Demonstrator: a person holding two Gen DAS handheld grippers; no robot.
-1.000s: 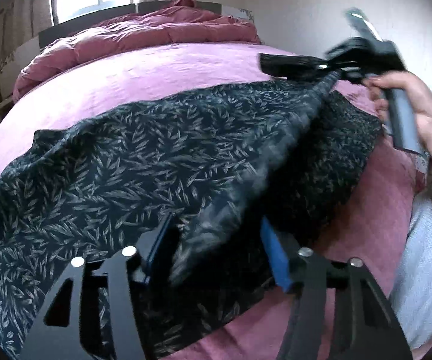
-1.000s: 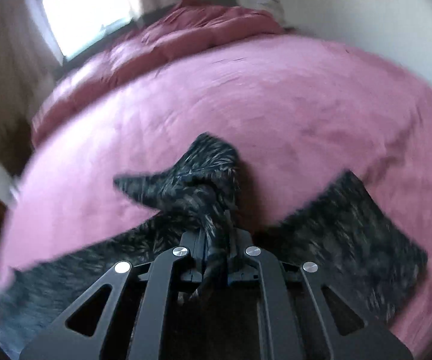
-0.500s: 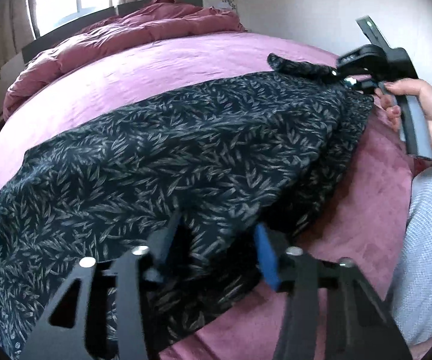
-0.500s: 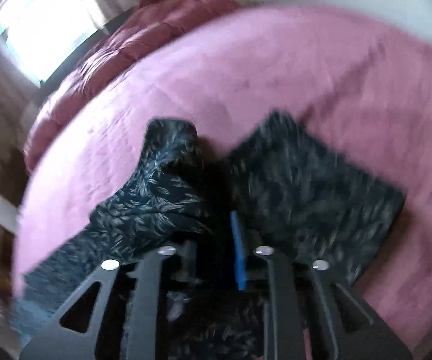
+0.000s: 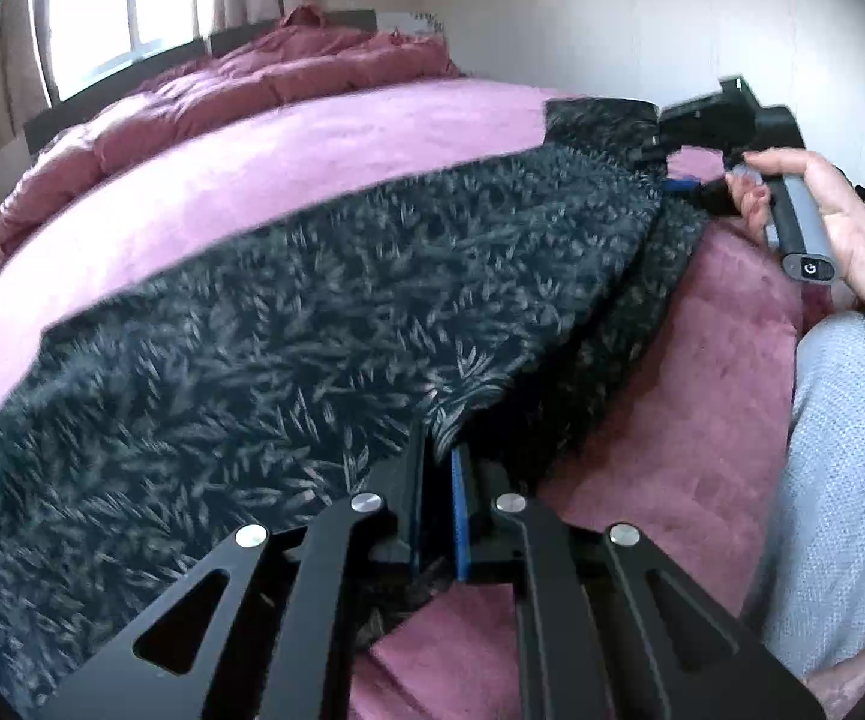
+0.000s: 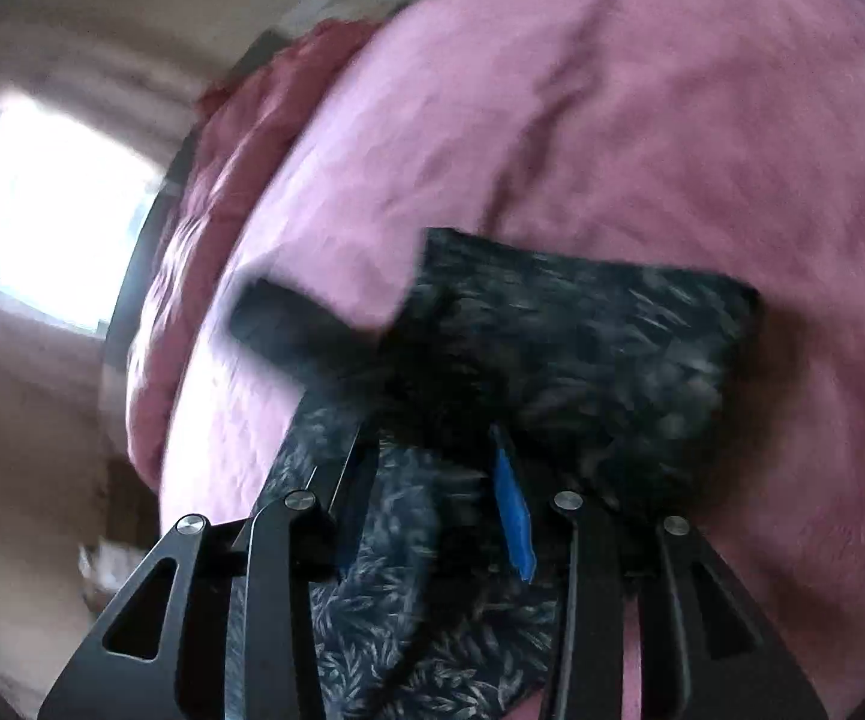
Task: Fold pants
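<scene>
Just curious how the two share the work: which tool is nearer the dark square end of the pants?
Right. The right tool hovers open right at the square end; the left tool pinches the pants along their near edge, well away from it.

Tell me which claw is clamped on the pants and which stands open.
The left claw is nearly shut, pinching the pants at their near edge. The right claw stands wide open over the fabric.

One pants [image 5: 324,300], two tongs [image 5: 435,450], seemingly one duvet [image 5: 240,90]
</scene>
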